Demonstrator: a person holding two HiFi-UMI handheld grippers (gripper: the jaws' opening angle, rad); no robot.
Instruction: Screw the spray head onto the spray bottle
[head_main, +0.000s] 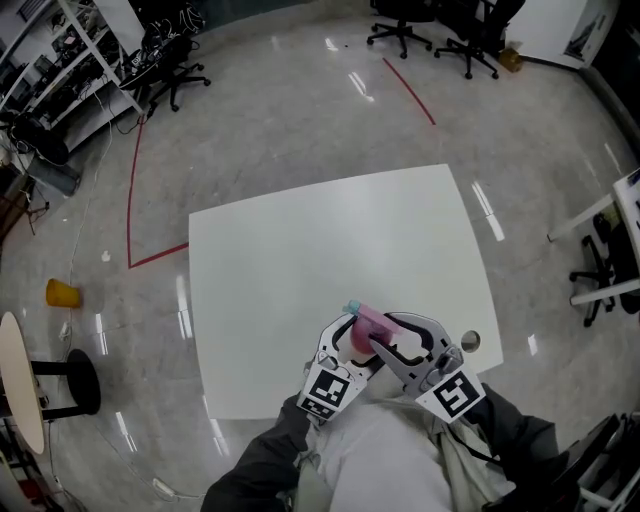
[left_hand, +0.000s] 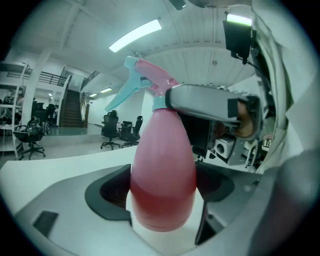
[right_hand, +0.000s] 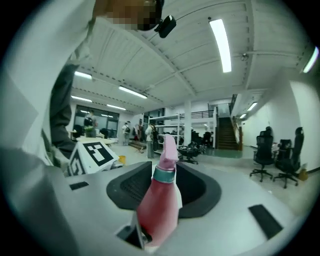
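Note:
A pink spray bottle (head_main: 368, 325) with a teal trigger (left_hand: 120, 95) is held above the near edge of the white table (head_main: 300, 250). My left gripper (head_main: 345, 338) is shut on the bottle's wide body (left_hand: 162, 175), its dark pads (left_hand: 107, 192) on either side. My right gripper (head_main: 388, 335) is shut on the spray head at its teal collar (right_hand: 164, 174). One of its grey fingers (left_hand: 205, 102) crosses the neck in the left gripper view. The pink spray head (right_hand: 169, 146) points away from the right gripper's camera. The bottle's base is hidden in the head view.
A small round object (head_main: 469, 341) sits by the table's near right edge. On the floor at left are a yellow cup (head_main: 62, 293) and a round stand (head_main: 20, 380). Office chairs (head_main: 170, 75) stand at the back, and red tape lines (head_main: 132, 200) mark the floor.

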